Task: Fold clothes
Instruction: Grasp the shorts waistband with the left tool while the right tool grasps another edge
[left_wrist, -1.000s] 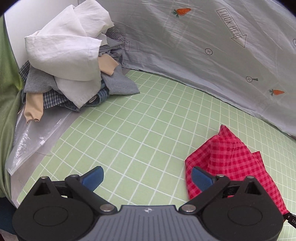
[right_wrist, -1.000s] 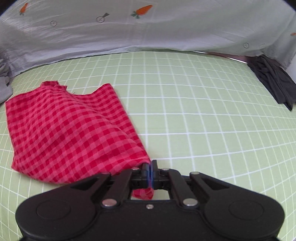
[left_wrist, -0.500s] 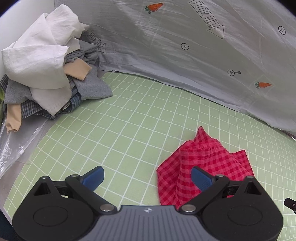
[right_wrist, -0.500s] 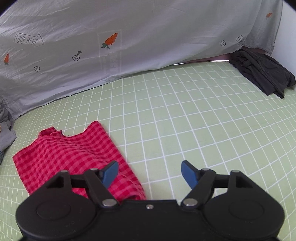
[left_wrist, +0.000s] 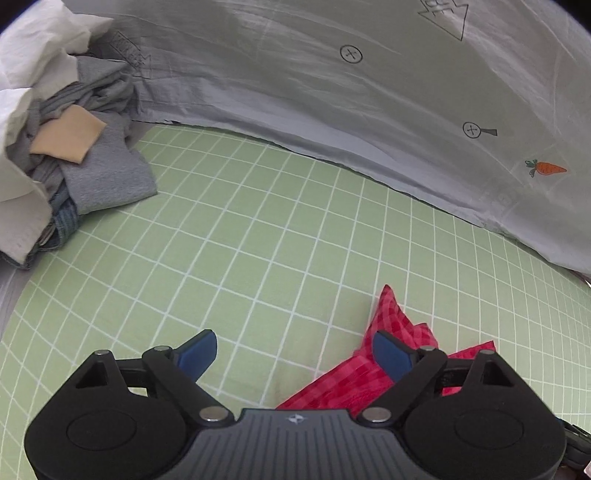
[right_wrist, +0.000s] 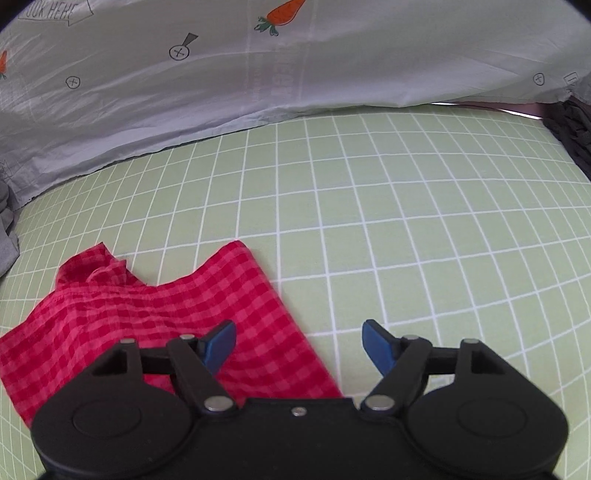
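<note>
A red checked cloth (right_wrist: 155, 314) lies folded on the green grid mat (right_wrist: 406, 221). In the left wrist view the cloth (left_wrist: 388, 317) sits at the lower right, partly behind the right finger. My left gripper (left_wrist: 295, 354) is open and empty, low over the mat at the cloth's left edge. My right gripper (right_wrist: 299, 343) is open and empty, its left finger over the cloth's right part, its right finger over bare mat.
A pile of unfolded clothes (left_wrist: 55, 140), white, grey and beige, lies at the far left. A grey carrot-print sheet (left_wrist: 369, 110) hangs along the back of the mat. A dark garment (right_wrist: 572, 133) lies at the far right edge.
My right gripper opened and let go of the red cloth's corner, then dropped closer over it. My left gripper moved right and forward toward the cloth.
</note>
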